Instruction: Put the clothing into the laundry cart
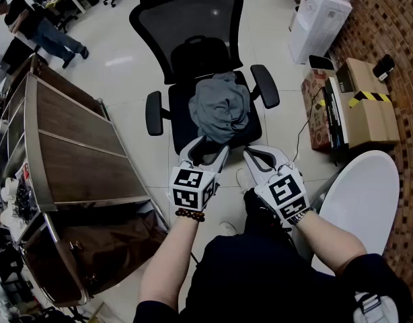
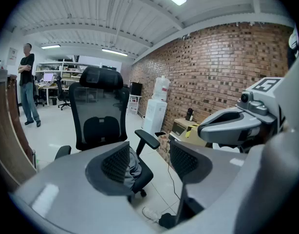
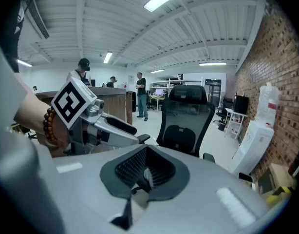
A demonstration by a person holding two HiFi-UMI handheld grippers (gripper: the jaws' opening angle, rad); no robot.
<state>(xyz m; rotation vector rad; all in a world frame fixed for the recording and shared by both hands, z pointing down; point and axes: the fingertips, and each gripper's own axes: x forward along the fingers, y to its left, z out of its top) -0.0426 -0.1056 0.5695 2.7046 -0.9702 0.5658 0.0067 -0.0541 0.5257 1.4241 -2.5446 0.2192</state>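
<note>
On the chair seat: a crumpled grey garment (image 1: 221, 108) lies heaped on the black mesh office chair (image 1: 193, 19), just ahead of both grippers and touched by neither.
Left gripper (image 1: 208, 147): fingers stand partly apart with nothing between them, aimed at the near edge of the heap.
Right gripper (image 1: 255, 155): fingers drawn together and empty, alongside the left one near the seat's front edge.
Laundry cart (image 1: 112, 244): the brown-sided, metal-framed bin on the person's left appears to be the destination, standing to the left of the chair.
Handling: the cloth looks soft, light and limp. It should drape and trail rather than keep its shape, with nothing about it fragile.
Where to take hold: a raised fold near the top of the heap looks best, pinching several layers so the cloth lifts as one bundle. A grip on a single hem could leave the rest dragging over an armrest.
Progress: the pickup has not yet begun.
</note>
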